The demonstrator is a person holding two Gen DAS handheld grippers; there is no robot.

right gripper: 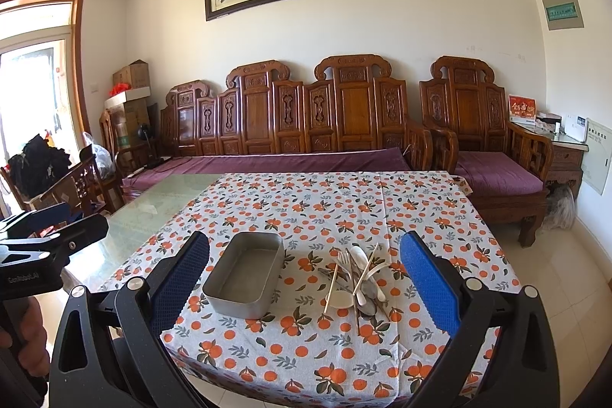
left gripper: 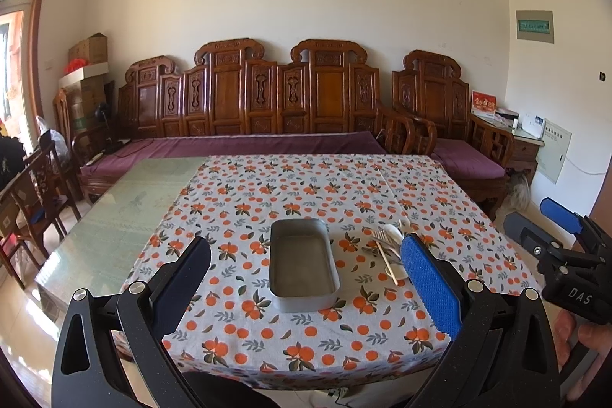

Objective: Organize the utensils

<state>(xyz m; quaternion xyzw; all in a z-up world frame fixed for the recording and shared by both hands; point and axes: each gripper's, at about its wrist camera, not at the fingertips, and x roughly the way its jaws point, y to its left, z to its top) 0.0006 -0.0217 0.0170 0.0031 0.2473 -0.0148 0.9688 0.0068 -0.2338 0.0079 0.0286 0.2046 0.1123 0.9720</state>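
Note:
An empty rectangular metal tray (left gripper: pixel 302 266) (right gripper: pixel 244 278) sits on the orange-print tablecloth (left gripper: pixel 306 343) near the table's front. To its right lies a crossed pile of utensils (right gripper: pixel 357 274) (left gripper: pixel 386 247): a metal fork (right gripper: pixel 344 260), a white spoon (right gripper: pixel 359 253), wooden chopsticks (right gripper: pixel 331 287) and a metal spoon (right gripper: pixel 368 304). My left gripper (left gripper: pixel 306 243) hovers open in front of the tray, holding nothing. My right gripper (right gripper: pixel 305 243) is also open and holding nothing, with the tray and the pile between its fingers in view. Each gripper shows at the edge of the other's view.
The cloth covers the right part of a glass-topped table (left gripper: pixel 126 217). A carved wooden sofa with purple cushions (left gripper: pixel 248 144) stands behind it. A wooden chair (left gripper: pixel 34 201) stands at the left. A hand (left gripper: pixel 585 339) holds the right gripper's handle.

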